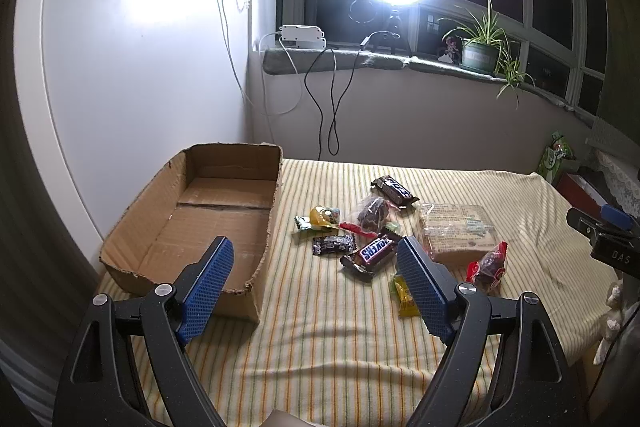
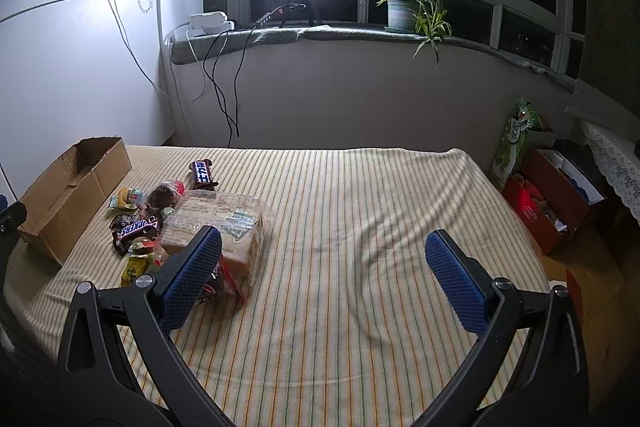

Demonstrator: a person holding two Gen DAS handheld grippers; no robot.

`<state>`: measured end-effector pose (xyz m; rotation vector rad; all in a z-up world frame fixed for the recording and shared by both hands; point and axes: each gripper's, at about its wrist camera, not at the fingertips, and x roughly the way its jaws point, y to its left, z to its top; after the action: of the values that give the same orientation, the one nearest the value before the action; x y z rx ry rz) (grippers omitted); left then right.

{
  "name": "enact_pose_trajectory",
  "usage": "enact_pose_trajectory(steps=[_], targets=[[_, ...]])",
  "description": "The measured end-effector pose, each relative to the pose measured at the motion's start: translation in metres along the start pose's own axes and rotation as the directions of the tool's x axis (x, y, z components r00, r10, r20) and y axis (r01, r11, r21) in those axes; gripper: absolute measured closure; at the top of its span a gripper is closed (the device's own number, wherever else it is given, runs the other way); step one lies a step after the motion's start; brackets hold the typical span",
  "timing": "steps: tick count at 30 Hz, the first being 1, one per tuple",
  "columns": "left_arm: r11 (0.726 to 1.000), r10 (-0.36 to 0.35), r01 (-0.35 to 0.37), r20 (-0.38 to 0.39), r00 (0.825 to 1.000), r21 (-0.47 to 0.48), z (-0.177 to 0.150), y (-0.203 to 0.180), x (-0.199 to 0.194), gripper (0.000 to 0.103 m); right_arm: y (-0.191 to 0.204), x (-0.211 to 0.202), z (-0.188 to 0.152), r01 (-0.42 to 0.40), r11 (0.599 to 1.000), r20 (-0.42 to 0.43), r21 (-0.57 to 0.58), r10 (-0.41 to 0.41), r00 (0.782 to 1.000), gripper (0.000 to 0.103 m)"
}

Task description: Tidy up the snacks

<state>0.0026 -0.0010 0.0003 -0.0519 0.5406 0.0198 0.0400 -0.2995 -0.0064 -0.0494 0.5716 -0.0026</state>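
1. Blue-padded black left gripper (image 1: 316,267) sits right up against the lens in the left wrist view, fingers spread as wide as they go, nothing between them but striped cloth. You're hovering, not grabbing.

2. Same deal with your blue-padded black right gripper (image 2: 323,265): fingers spread wide, empty, aimed at a bare stretch of the yellow-striped bed cover (image 2: 360,187).

3. Progress check: basically zero so far, I'd say. The open brown cardboard box (image 1: 224,223) at about 10 o'clock from your left gripper looks completely empty inside.

4. All the snacks are loose on the cover, bunched in one pile just beside the box, around 1 o'clock from the left gripper. I can pick out:
   - the brown Snickers bar (image 1: 370,253), closest to your left fingers
   - a small dark candy wrapper (image 1: 334,245) at its 9 o'clock
   - a yellow-and-green sweet packet (image 1: 320,219) nearer the box
   - a dark chocolate bar with a blue label (image 1: 394,190) at the far end, 12 o'clock of the pile
   - a big clear-wrapped tan biscuit pack (image 1: 460,233) at 3 o'clock of the pile
   - a red-and-clear candy bag (image 1: 490,265) and a yellow packet (image 1: 405,301), part hidden by your finger

5. What's left: everything. My guess is each piece still needs carrying into the box.
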Motion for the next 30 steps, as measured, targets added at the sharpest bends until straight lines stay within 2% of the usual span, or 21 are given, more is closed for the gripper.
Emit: enact_pose_trajectory(steps=[30], targets=[[1.000,0.000,0.000,-0.002,1.000,0.003,-0.0004,0.0000,0.0000,0.019,-0.0019,0.0005,-0.0029,0.002,1.000,-0.013,0.005,-0.002,1.000,0.000]])
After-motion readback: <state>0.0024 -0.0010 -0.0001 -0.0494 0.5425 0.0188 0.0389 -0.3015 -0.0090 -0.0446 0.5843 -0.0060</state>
